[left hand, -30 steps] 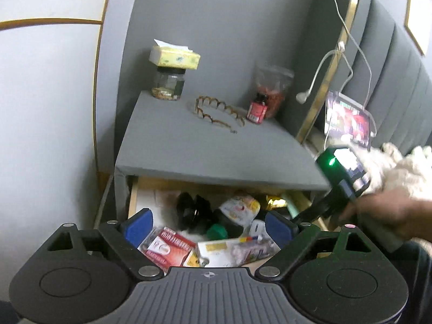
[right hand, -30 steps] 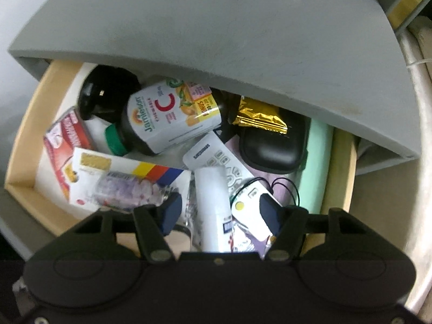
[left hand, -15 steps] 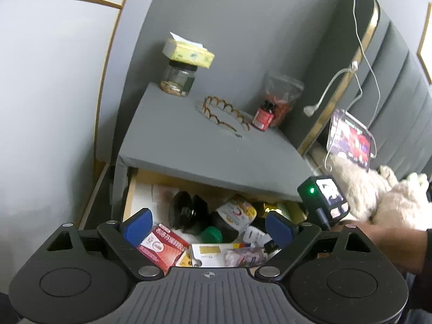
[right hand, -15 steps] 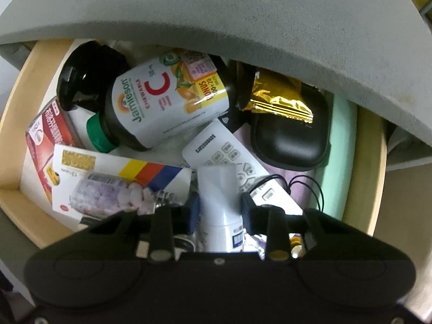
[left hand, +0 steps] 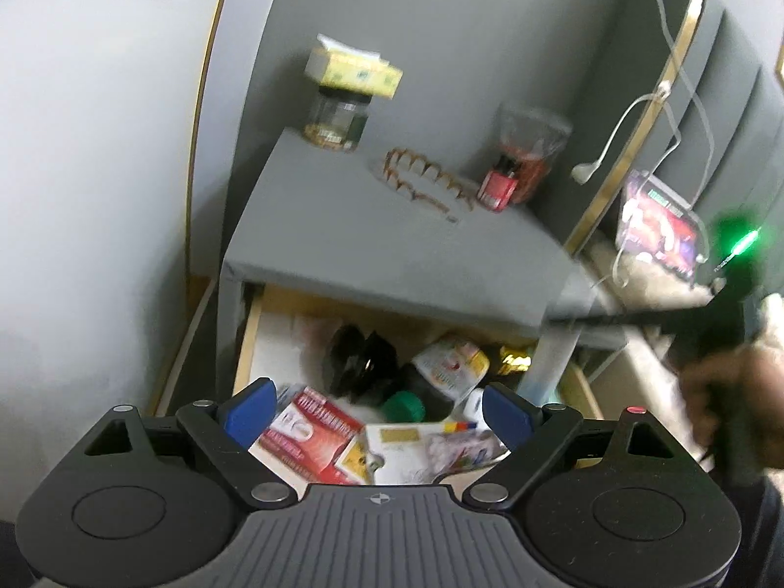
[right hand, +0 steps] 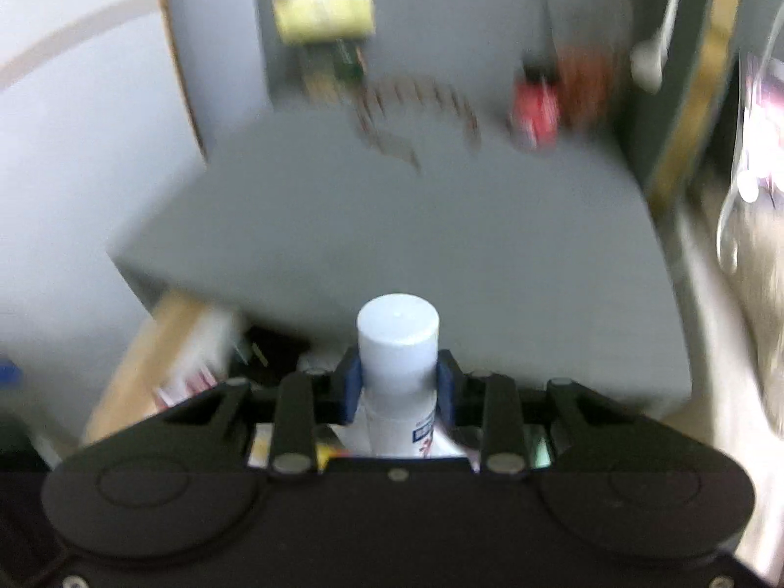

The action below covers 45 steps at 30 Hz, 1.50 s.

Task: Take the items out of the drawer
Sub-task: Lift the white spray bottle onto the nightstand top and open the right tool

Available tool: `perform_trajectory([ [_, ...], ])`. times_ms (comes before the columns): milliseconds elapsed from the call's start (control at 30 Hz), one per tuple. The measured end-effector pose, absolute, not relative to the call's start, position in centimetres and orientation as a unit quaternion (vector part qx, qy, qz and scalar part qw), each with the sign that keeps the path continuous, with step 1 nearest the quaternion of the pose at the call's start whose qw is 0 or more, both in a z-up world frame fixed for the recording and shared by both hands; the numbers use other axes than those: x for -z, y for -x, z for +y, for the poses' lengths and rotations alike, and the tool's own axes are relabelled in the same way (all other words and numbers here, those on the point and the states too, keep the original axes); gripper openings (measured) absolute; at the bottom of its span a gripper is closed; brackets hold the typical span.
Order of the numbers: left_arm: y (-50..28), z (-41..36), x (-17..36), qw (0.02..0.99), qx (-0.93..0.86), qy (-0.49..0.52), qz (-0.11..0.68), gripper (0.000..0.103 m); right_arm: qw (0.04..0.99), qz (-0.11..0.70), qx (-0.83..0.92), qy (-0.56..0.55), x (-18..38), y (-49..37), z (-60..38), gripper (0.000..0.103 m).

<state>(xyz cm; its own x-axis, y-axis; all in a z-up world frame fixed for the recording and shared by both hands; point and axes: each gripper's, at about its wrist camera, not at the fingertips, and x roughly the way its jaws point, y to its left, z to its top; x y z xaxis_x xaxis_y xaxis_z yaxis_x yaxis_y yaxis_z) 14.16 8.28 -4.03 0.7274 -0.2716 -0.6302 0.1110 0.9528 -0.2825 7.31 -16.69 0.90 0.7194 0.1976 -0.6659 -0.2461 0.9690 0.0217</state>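
The open drawer [left hand: 252, 338] of a grey nightstand [left hand: 372, 240] holds a red box [left hand: 308, 428], a vitamin bottle with a green cap [left hand: 448, 367], a dark jar [left hand: 360, 360] and a blister-pack card [left hand: 431, 446]. My left gripper [left hand: 377, 409] is open and empty above the drawer's front. My right gripper [right hand: 397, 384] is shut on a white tube [right hand: 398, 343], lifted out and pointing at the nightstand top [right hand: 392, 225]. The right gripper also shows blurred in the left wrist view [left hand: 725, 323].
On the nightstand top stand a glass jar [left hand: 338, 120] with a yellow box [left hand: 353, 71] on it, a brown hair clip [left hand: 426, 183], a red bottle [left hand: 497, 186] and a plastic bag [left hand: 534, 147]. A headboard [left hand: 696, 98] with cables and a bed lie to the right.
My right gripper closed on the white tube in the drawer and lifted it out, swinging up to face the nightstand top. The left gripper stayed open above the drawer.
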Motion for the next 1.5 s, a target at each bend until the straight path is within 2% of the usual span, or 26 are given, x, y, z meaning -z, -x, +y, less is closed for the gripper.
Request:
perform_trajectory([
  [133, -14.1, 8.2, 4.3, 0.921, 0.087, 0.104, 0.366, 0.090, 0.943, 0.295, -0.155, 0.029, -5.4, -8.4, -13.9, 0.030],
  [267, -14.0, 8.8, 4.3, 0.919, 0.086, 0.117, 0.367, 0.093, 0.948, 0.261, -0.176, 0.035, -7.1, -11.3, -11.5, 0.030],
  [667, -14.3, 9.6, 3.9, 0.914, 0.097, 0.138, 0.368, 0.093, 0.951, 0.241, -0.193, 0.017, -4.9, -18.3, -6.4, 0.030],
  [1133, -14.3, 9.1, 3.8, 0.915, 0.105, 0.128, 0.368, 0.093, 0.944, 0.257, -0.199, 0.049, -1.6, -18.5, -4.0, 0.034],
  [1200, -14.4, 9.1, 3.9, 0.914, 0.103, 0.130, 0.369, 0.093, 0.943, 0.258, -0.199, 0.065, -1.7, -18.3, -3.8, 0.039],
  [1267, -14.5, 9.1, 4.0, 0.914, 0.102, 0.129, 0.371, 0.093, 0.945, 0.256, -0.195, 0.062, -2.0, -18.1, -4.0, 0.051],
  [1333, -14.6, 8.9, 4.0, 0.914, 0.101, 0.124, 0.372, 0.093, 0.947, 0.253, -0.192, 0.051, -2.5, -17.9, -4.6, 0.056],
  [1433, -14.5, 8.7, 4.1, 0.915, 0.101, 0.120, 0.373, 0.093, 0.950, 0.254, -0.179, 0.037, -3.9, -16.7, -6.0, 0.058],
  [1500, -14.4, 8.7, 4.1, 0.915, 0.101, 0.120, 0.371, 0.093, 0.949, 0.256, -0.185, 0.026, -4.7, -15.5, -7.3, 0.074],
])
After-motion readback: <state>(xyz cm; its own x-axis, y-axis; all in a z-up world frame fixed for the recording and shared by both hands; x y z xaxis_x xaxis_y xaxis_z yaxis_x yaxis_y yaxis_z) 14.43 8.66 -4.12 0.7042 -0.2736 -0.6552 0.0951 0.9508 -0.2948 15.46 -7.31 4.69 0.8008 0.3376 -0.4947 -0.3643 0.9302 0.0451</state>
